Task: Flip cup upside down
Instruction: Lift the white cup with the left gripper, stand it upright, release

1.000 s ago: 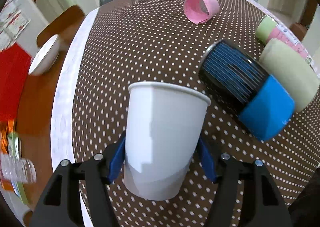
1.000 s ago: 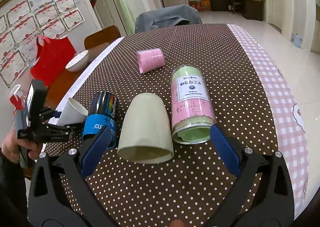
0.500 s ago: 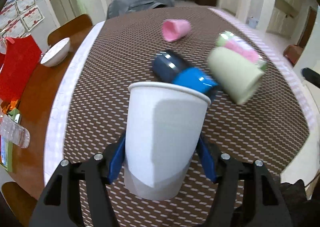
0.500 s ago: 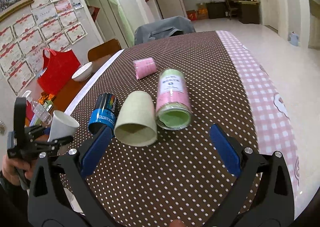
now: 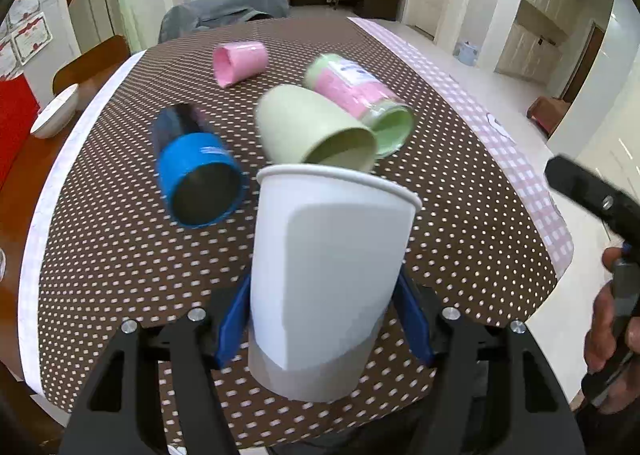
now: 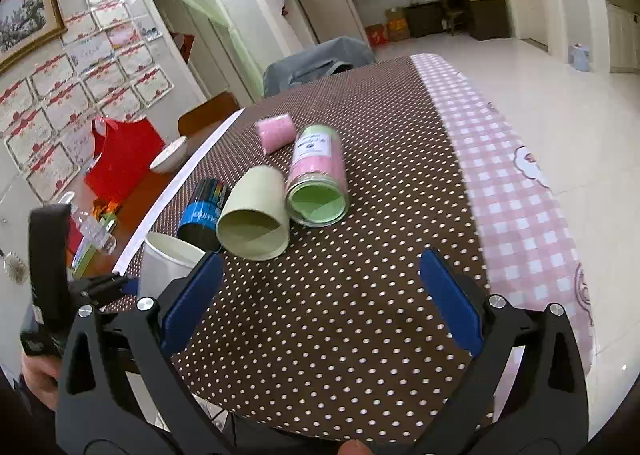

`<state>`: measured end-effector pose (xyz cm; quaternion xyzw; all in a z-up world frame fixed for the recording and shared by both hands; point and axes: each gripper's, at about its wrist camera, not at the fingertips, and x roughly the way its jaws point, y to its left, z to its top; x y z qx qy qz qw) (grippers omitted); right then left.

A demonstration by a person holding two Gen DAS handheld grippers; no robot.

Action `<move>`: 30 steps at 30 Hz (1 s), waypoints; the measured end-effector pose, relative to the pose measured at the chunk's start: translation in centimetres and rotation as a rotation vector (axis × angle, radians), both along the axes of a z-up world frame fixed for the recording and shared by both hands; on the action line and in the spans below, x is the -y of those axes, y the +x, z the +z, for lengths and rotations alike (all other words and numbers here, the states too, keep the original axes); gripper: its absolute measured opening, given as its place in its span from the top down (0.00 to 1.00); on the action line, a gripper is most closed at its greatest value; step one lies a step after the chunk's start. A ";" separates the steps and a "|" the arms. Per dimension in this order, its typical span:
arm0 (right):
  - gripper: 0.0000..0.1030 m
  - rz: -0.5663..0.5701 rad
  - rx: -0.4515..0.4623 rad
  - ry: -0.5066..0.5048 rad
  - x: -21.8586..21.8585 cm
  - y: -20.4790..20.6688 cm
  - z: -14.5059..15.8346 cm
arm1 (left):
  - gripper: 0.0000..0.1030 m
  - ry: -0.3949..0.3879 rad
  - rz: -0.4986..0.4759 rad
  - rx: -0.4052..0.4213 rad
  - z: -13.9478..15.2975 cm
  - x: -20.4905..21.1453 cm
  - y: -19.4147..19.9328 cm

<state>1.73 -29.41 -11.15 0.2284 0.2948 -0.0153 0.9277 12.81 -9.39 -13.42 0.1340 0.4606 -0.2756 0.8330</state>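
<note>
My left gripper (image 5: 324, 315) is shut on a white paper cup (image 5: 328, 267), its blue pads pressed on both sides near the base. The cup is held mouth up above the near end of the dotted table (image 5: 100, 255). In the right wrist view the same cup (image 6: 168, 267) shows at the left, held by the left gripper (image 6: 120, 287). My right gripper (image 6: 320, 295) is open and empty above the table's near edge.
Lying on their sides on the brown dotted tablecloth are a blue and black cup (image 5: 196, 171), a pale green cup (image 5: 312, 131), a pink and green jar (image 5: 356, 95) and a pink cup (image 5: 240, 63). A white bowl (image 5: 54, 117) and a red bag (image 6: 120, 159) stand at the left.
My left gripper has lifted the white cup off the table and swung toward the near end. My right gripper has pulled back and up, staying open.
</note>
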 end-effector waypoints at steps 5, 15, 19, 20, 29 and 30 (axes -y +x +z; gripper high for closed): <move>0.06 -0.016 0.021 0.022 1.1 -0.6 0.1 | 0.36 0.014 0.019 -0.001 -1.5 3.1 -0.7; 0.06 -0.012 0.021 0.043 1.2 -0.6 0.1 | 0.31 0.085 0.098 0.104 -1.4 3.8 -1.2; 0.06 -0.004 0.025 0.037 0.7 -0.6 0.4 | 0.31 0.080 0.146 0.166 -0.1 2.6 -1.9; 0.06 0.000 0.026 0.036 0.6 -0.6 0.5 | 0.31 0.079 0.156 0.182 0.2 2.2 -2.1; 0.06 0.027 0.041 0.021 -0.7 -0.8 1.7 | 0.31 0.038 0.207 0.277 3.3 -0.5 -4.5; 0.06 0.027 0.042 0.018 -0.8 -0.8 1.8 | 0.31 0.033 0.210 0.285 3.6 -0.7 -4.7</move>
